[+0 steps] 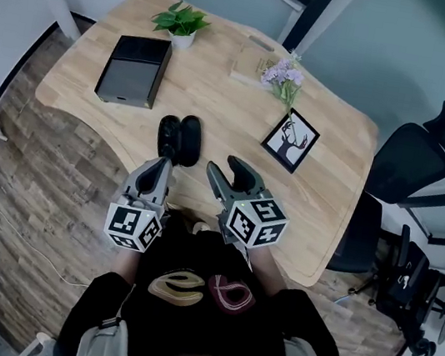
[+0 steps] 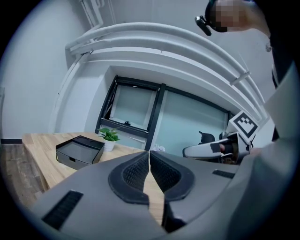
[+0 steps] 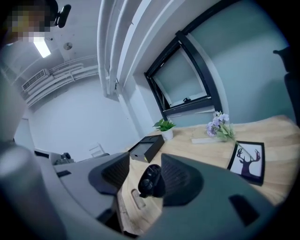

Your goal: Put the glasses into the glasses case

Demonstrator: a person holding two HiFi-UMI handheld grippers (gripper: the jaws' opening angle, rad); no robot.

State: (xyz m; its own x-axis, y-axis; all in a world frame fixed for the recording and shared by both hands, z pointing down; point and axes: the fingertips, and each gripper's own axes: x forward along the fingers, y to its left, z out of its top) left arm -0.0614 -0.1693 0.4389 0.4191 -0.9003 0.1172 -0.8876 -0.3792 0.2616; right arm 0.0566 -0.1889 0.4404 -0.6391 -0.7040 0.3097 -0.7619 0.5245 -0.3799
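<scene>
Head view puts both tongs nearest, at the front edge of the wooden surface (image 1: 220, 88). The left tongs (image 1: 164, 161) are closed, pads meeting with nothing between them. The right tongs (image 1: 228, 172) stand apart and grip nothing. Just past the left tongs' tips lies the glasses case (image 1: 178, 138), untouched, showing as two dark oval halves side by side; whether glasses sit inside cannot be told. Farther right is a deer picture (image 1: 290, 140). Back left rests a black box (image 1: 135, 70) with a flat grey top, then lilac flowers (image 1: 281, 77) and a potted plant (image 1: 181, 22).
</scene>
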